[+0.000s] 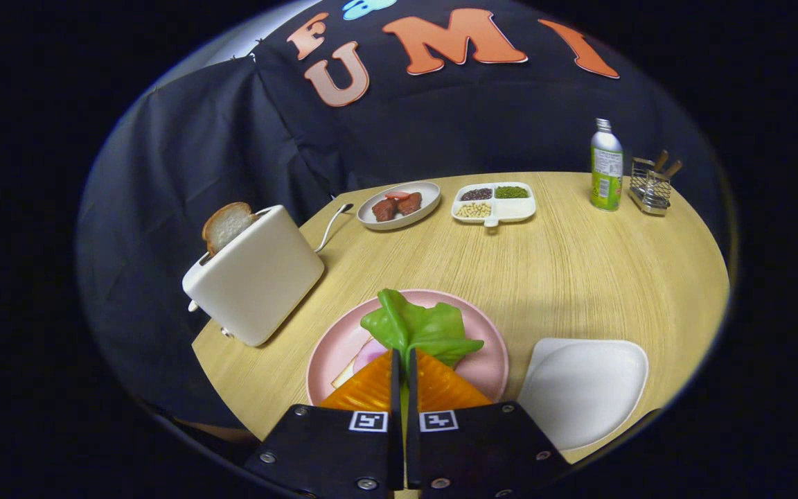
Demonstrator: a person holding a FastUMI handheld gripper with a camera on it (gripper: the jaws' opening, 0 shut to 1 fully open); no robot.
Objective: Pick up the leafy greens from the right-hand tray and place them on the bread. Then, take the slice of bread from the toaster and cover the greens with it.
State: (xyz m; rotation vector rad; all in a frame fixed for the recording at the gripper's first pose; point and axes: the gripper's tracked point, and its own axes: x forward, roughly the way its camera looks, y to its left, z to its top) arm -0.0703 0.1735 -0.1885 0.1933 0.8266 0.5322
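My claw (402, 355) is pinched nearly closed on the leafy greens (418, 327) — both fingers press the near edge of the leaf, with only a thin slit left between them. The leaf hangs over the pink plate (489, 333), just ahead of my fingertips. Its long axis runs away from me: the narrow top end points toward the far side of the table (565, 270), slightly leftward, and the broad ruffled part spreads sideways nearer my fingers, one lobe poking to the right. A pale rib runs down its middle toward my grip.

Under the leaf, on the plate, I can see a bit of a pink slice (370, 352) and a pale corner of bread (343, 378) just left of my left finger; I cannot tell whether the leaf touches them.

To the right of the pink plate, just beside it, sits the white tray (582, 388). To the left stands the toaster (257, 274), tilted in my view, with a slice of bread (226, 225) sticking up from its slot — its rounded crust is uppermost.

Far beyond, an oval dish (399, 205) holds reddish-brown pieces, a divided dish (494, 202) beside it holds grains, and a green bottle (606, 166) stands next to a wire holder (650, 186).
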